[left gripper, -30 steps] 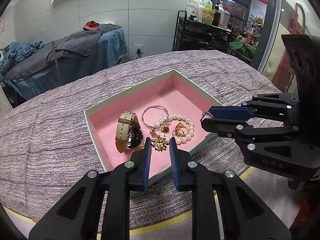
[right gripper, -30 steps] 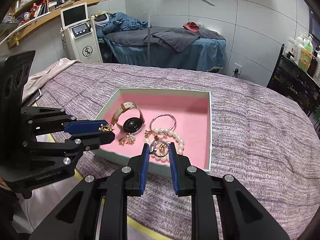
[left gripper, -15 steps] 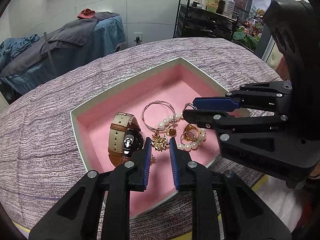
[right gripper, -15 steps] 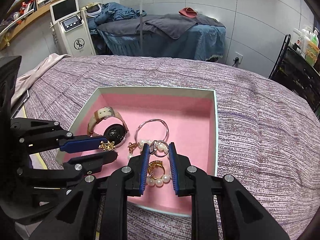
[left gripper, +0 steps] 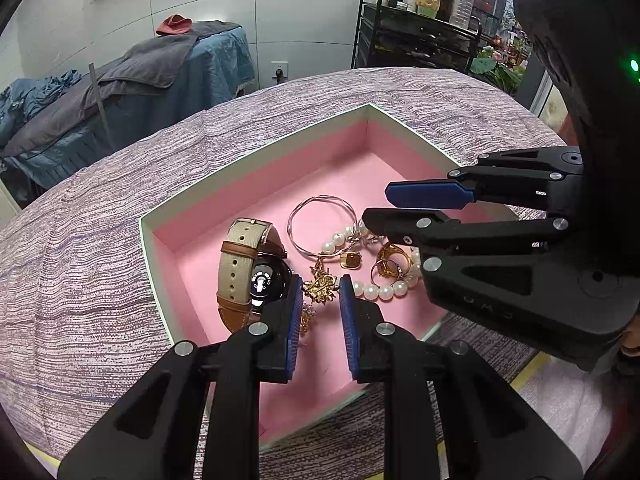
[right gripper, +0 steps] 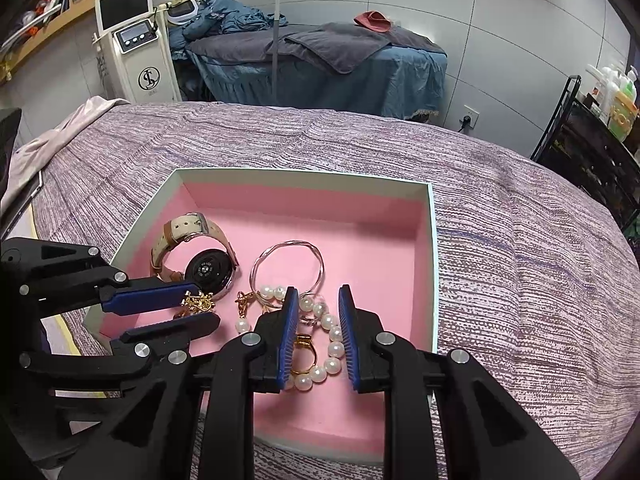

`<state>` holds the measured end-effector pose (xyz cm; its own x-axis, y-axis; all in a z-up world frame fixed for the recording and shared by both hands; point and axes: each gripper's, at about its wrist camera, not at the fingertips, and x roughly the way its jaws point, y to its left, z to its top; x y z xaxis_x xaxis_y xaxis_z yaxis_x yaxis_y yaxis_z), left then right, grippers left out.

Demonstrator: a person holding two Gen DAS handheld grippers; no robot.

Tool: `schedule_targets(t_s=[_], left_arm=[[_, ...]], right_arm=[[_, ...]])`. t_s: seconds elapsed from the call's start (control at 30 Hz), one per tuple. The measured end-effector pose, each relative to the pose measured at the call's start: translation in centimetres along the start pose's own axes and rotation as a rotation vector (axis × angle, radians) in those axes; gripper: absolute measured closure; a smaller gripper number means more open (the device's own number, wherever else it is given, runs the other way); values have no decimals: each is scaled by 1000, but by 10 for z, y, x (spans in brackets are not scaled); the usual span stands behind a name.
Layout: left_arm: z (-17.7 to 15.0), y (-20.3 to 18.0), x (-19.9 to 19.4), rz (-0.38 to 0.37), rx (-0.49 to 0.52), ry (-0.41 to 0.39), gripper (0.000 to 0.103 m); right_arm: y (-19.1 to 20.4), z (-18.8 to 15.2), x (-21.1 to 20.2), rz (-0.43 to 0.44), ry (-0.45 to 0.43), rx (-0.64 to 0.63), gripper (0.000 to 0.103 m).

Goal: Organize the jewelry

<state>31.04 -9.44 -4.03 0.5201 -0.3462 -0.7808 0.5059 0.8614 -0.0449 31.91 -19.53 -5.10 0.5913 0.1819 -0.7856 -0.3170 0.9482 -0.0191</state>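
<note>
A pink-lined box (left gripper: 256,168) (right gripper: 433,264) on the purple cloth holds a watch with a tan strap (left gripper: 240,264) (right gripper: 200,264), a thin silver bangle (left gripper: 308,216) (right gripper: 288,264), a pearl bracelet (left gripper: 380,290) (right gripper: 332,336), gold rings (left gripper: 390,264) (right gripper: 304,354) and a gold brooch (left gripper: 320,284) (right gripper: 196,302). My left gripper (left gripper: 319,280) (right gripper: 192,306) is open low in the box, its fingers either side of the brooch. My right gripper (right gripper: 318,294) (left gripper: 380,206) is open over the pearl bracelet and rings, holding nothing.
The box sits near the front edge of a cloth-covered bed (right gripper: 520,240). A massage bed with blue sheets (right gripper: 320,64) and a white machine (right gripper: 140,64) stand behind. A black shelf cart with bottles (left gripper: 420,28) is at the right.
Both grippers have moved forward and down into the box. The left one now straddles the brooch, the right one is over the pearls and rings. Both stay open.
</note>
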Motion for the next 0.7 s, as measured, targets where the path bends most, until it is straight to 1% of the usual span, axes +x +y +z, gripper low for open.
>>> schedule_targets(t_s=[0.1, 0.17, 0.2, 0.23, 0.27, 0.3, 0.4, 0.43, 0.47, 0.5, 0.53, 0.57, 0.6, 0.63, 0.7], left_arm=[[-1, -1, -1, 6, 1, -1, 82], [-2, -1, -3, 8, 0, -7, 81], [-2, -1, -4, 11, -1, -10, 73], [-2, 0, -6, 14, -2, -15, 68], [-3, 0, -9, 16, -6, -24, 60], [-3, 1, -12, 18, -12, -35, 56], [-5, 2, -23, 19, -18, -64, 53], [-6, 1, -28, 32, -19, -78, 47], [-8, 2, -33, 50, -18, -94, 39], [-11, 1, -41, 75, -16, -117, 32], [-14, 1, -48, 98, -18, -139, 28], [-18, 1, -57, 122, -22, -164, 21], [-23, 1, -66, 143, -26, -192, 16], [-29, 1, -75, 160, -33, -221, 13], [-42, 3, -95, 193, -63, -277, 6]], right_arm=[[-1, 0, -1, 4, -3, 9, 79], [-1, 1, -1, 2, -8, 13, 74], [-2, 1, -2, -2, -11, 14, 72], [-2, 1, -3, -1, -13, 16, 68], [-2, 1, -4, -1, -18, 20, 66], [-3, 1, -6, -2, -25, 25, 65], [-5, 0, -18, -11, -61, 44, 62], [-6, 0, -24, -20, -77, 48, 55], [-8, 0, -31, -35, -100, 55, 45], [-10, -1, -39, -53, -125, 62, 40], [-13, -2, -46, -66, -150, 69, 30], [-16, -5, -55, -81, -180, 80, 19], [-18, -8, -62, -95, -200, 94, 13], [-22, -12, -70, -109, -218, 112, 10], [-24, -20, -82, -98, -236, 133, 9]])
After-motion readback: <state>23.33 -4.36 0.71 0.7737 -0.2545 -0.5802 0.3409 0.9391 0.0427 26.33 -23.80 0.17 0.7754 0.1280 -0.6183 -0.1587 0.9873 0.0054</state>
